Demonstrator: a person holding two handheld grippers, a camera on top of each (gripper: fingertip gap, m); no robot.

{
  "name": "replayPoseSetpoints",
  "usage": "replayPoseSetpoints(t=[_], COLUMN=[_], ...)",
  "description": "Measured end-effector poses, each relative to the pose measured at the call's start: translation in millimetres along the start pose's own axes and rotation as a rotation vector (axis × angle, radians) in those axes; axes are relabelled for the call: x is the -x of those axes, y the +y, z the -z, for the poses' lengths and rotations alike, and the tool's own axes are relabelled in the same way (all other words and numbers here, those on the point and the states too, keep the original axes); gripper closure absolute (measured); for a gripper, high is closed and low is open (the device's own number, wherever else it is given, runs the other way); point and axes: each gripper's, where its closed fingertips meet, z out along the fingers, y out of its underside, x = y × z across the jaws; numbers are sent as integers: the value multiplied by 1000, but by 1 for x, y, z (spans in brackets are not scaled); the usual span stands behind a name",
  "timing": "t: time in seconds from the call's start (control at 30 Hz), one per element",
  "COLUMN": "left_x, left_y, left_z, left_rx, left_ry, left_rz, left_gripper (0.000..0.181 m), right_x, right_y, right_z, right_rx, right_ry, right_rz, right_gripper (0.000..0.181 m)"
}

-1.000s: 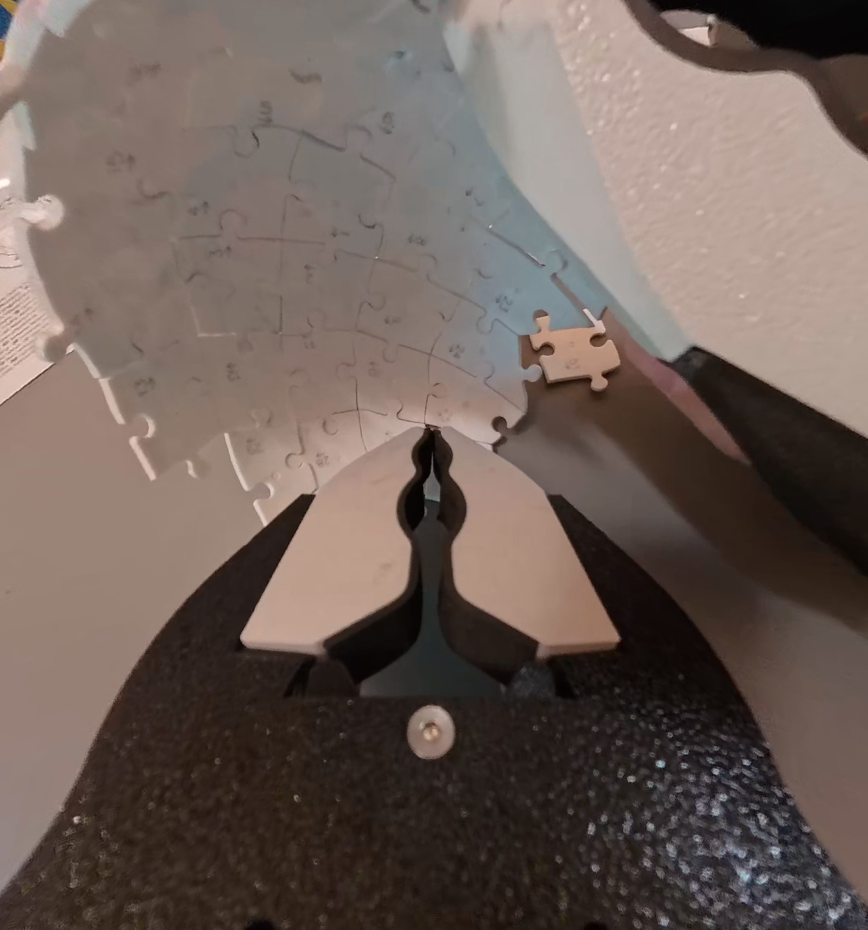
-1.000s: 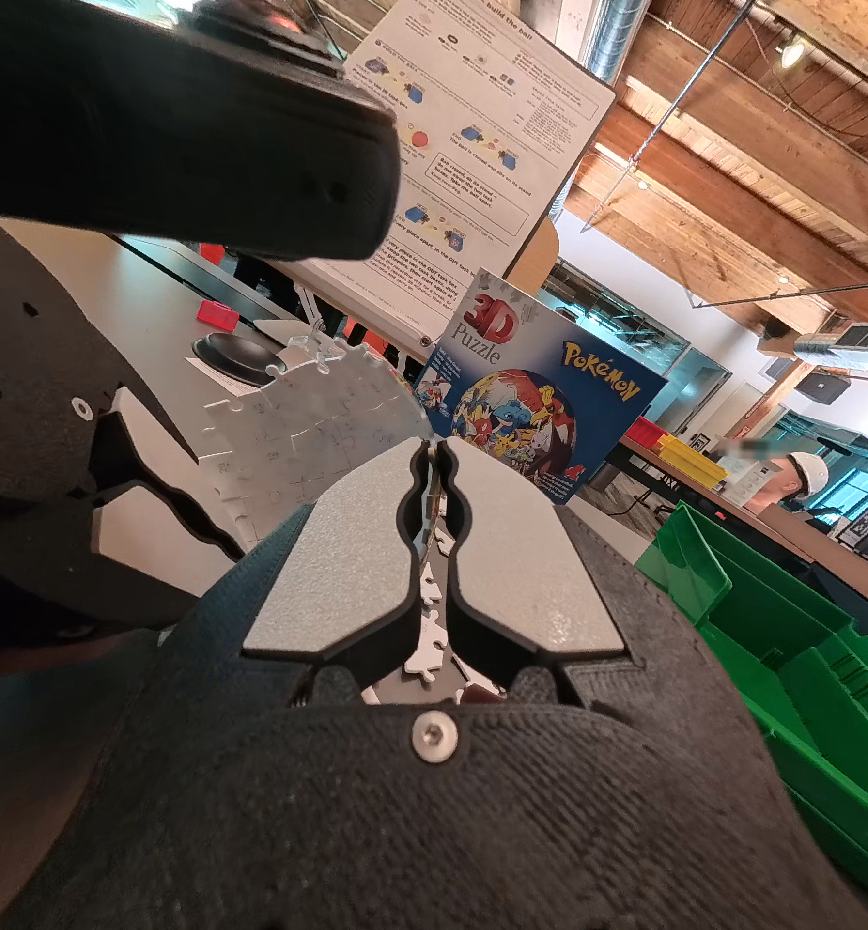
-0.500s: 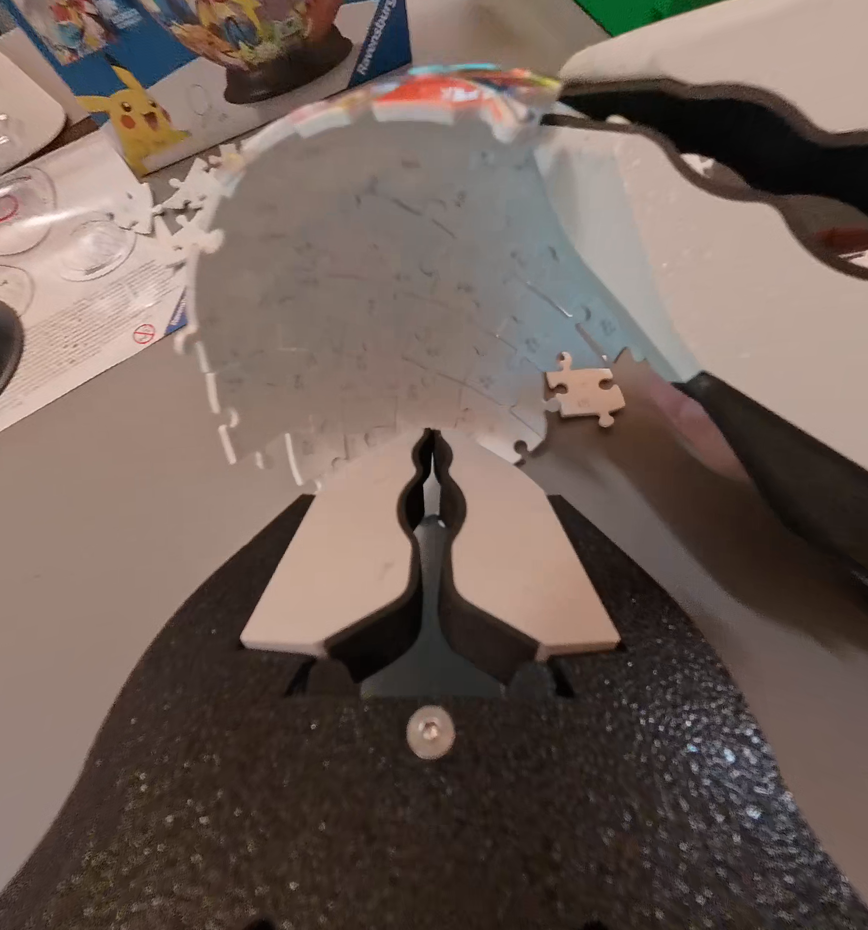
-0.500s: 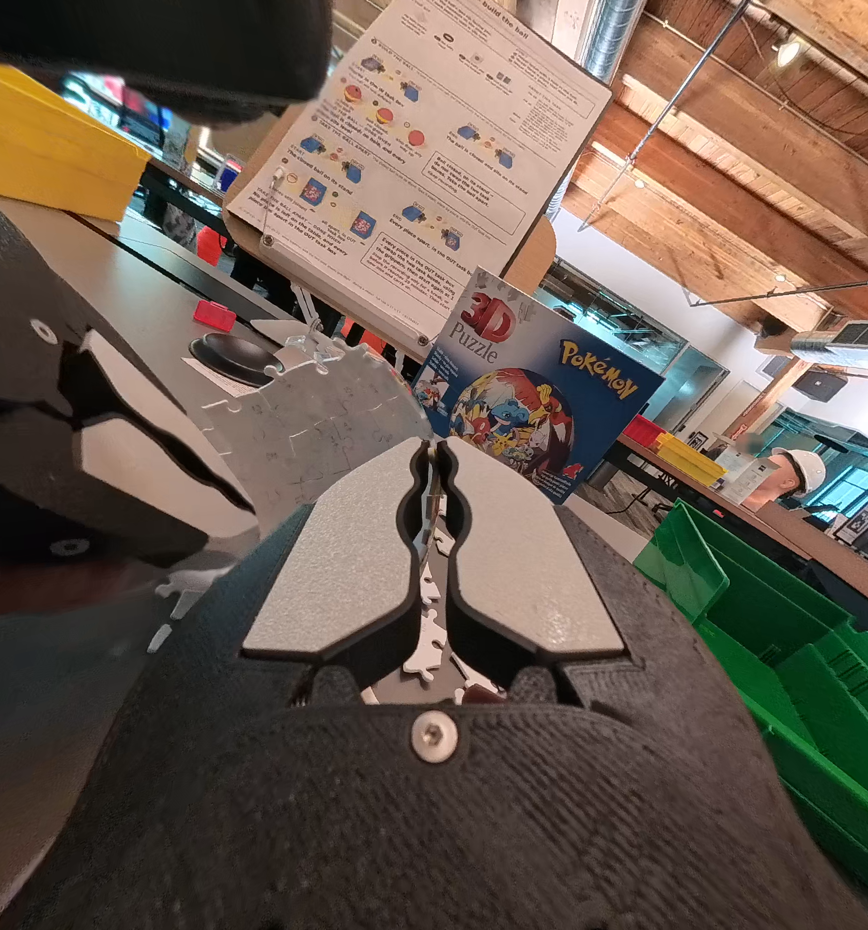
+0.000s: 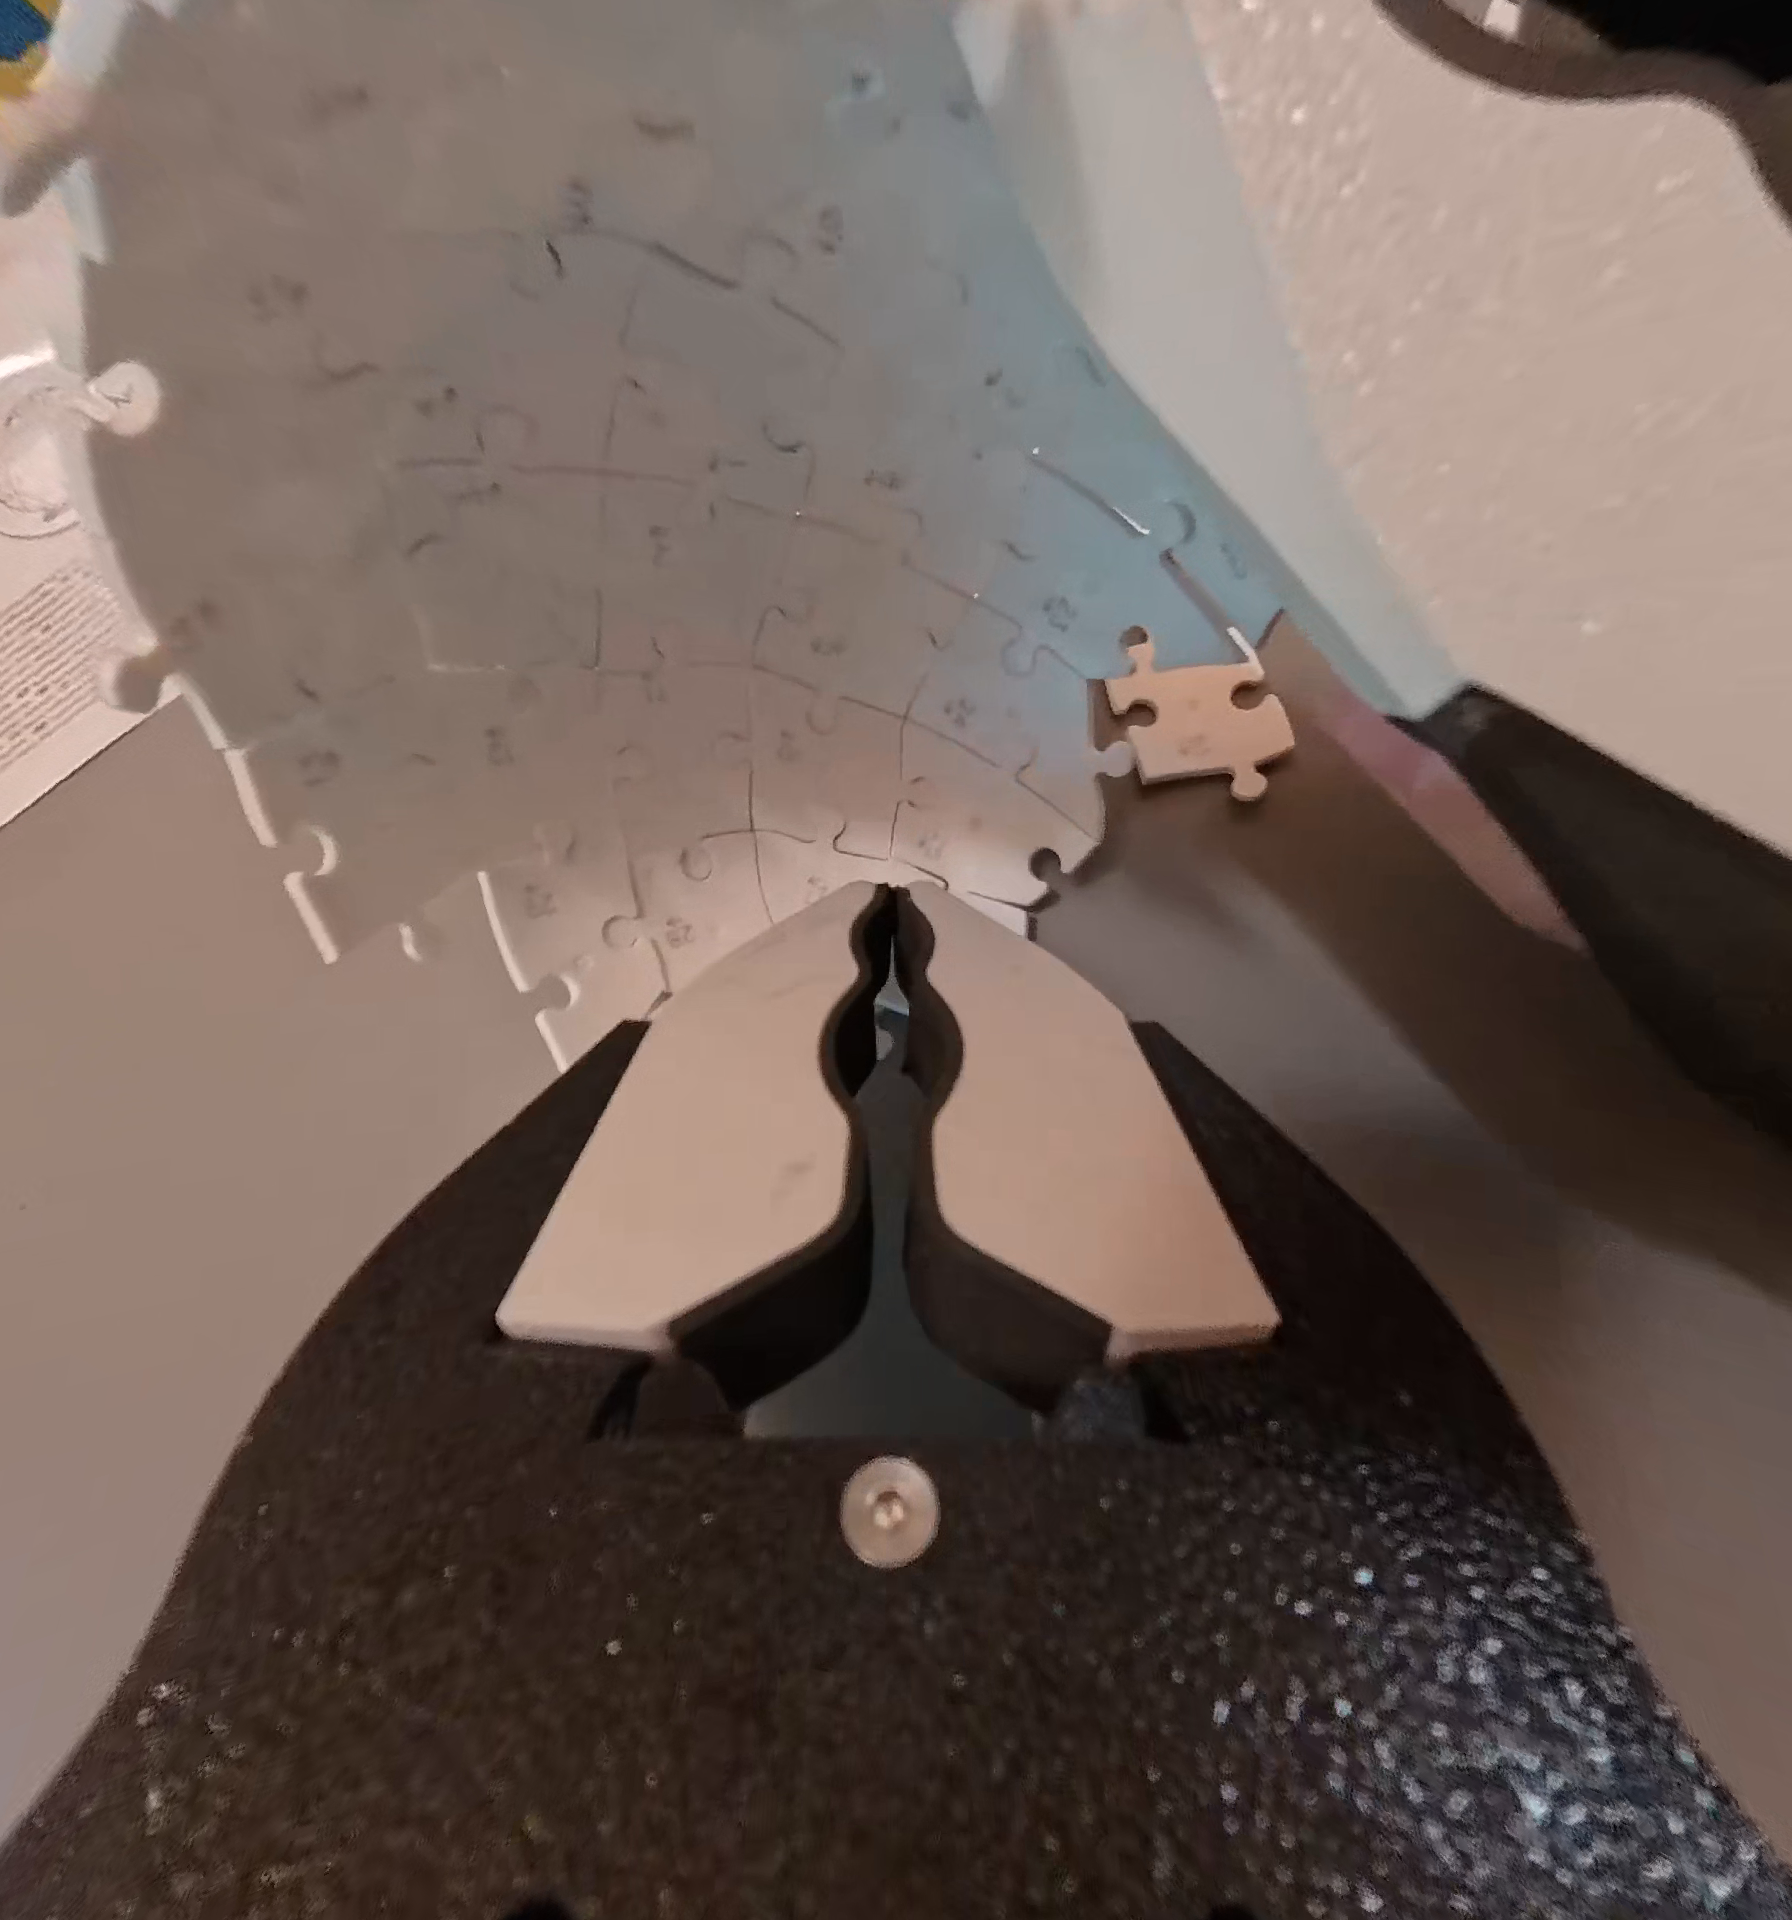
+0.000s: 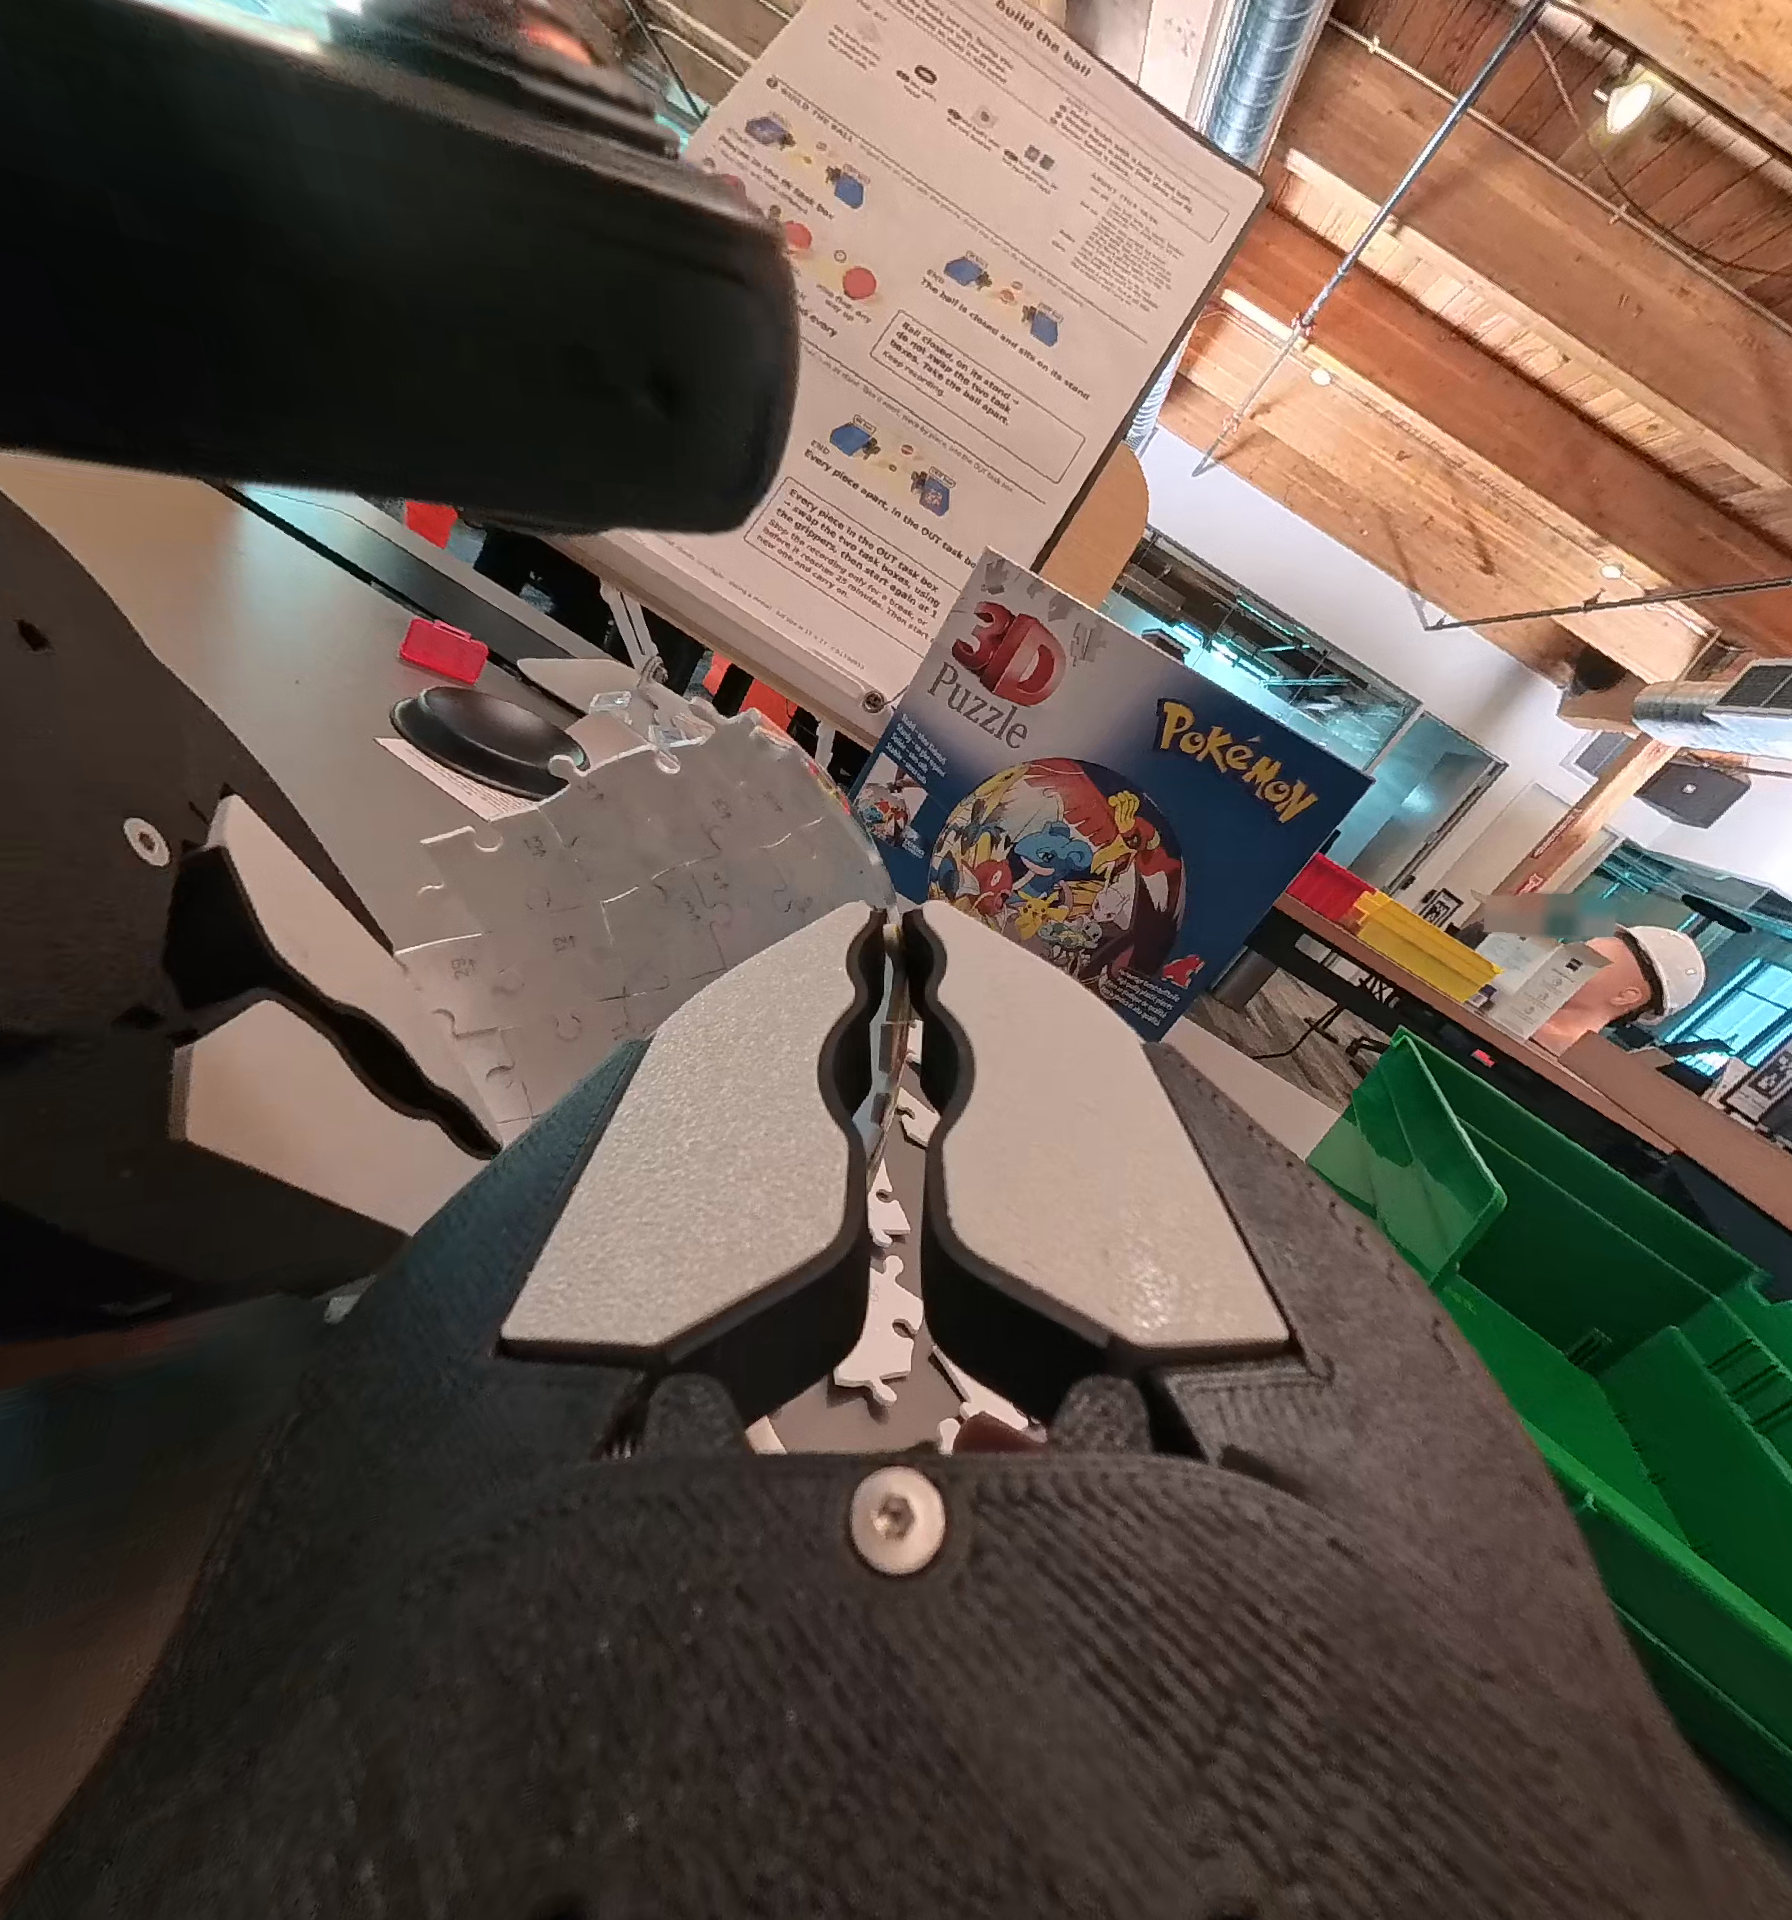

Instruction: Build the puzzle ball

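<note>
My left gripper (image 5: 894, 894) is shut on the lower edge of the partly built puzzle ball (image 5: 601, 499), a curved shell whose grey inner side faces the left wrist camera. My right gripper (image 6: 897, 920) is shut on a single loose puzzle piece (image 5: 1198, 727), seen edge-on between its tips in the right wrist view. In the left wrist view the piece sits just off the shell's right edge, by a notch, slightly apart from it. The shell (image 6: 663, 862) also shows in the right wrist view, with a finger (image 6: 289, 1081) of the left gripper at its left.
A blue puzzle box (image 6: 1110, 831) stands behind the shell, with a white instruction board (image 6: 975, 312) behind it. Green bins (image 6: 1598, 1299) are at the right. A black stand (image 6: 487, 727), a red block (image 6: 442, 649), loose pieces (image 6: 887, 1320) and a paper sheet (image 5: 9, 665) lie on the grey table. The gap from one gripper's tips to the other's is roughly 11 cm.
Half a second ago the shell was tilted farther from the left camera. It is now close again, with the piece by its right edge, much as one second ago.
</note>
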Motion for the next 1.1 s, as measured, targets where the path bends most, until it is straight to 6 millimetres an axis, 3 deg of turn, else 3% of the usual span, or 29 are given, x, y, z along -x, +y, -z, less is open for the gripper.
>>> replayPoseSetpoints(t=[0.3,0.63,0.77,0.87,1.1], left_x=[-1,-1,0,8,3], left_y=[-2,-2,-3,-15,-7], left_z=[-2,-2,-1,7,2], left_rx=[6,34,-5,-96,-29], left_ry=[-3,-33,4,-19,-1], left_rz=[60,-21,33,71,-35], left_gripper=[181,181,181,181,181], right_x=[0,0,-1,-1,-1], right_y=[0,1,1,1,1], right_z=[0,0,0,0,0], right_rx=[2,7,3,5,4], right_ry=[0,0,4,5,5], right_rz=[-3,-3,-6,-3,-4], right_gripper=[177,177,177,178,178])
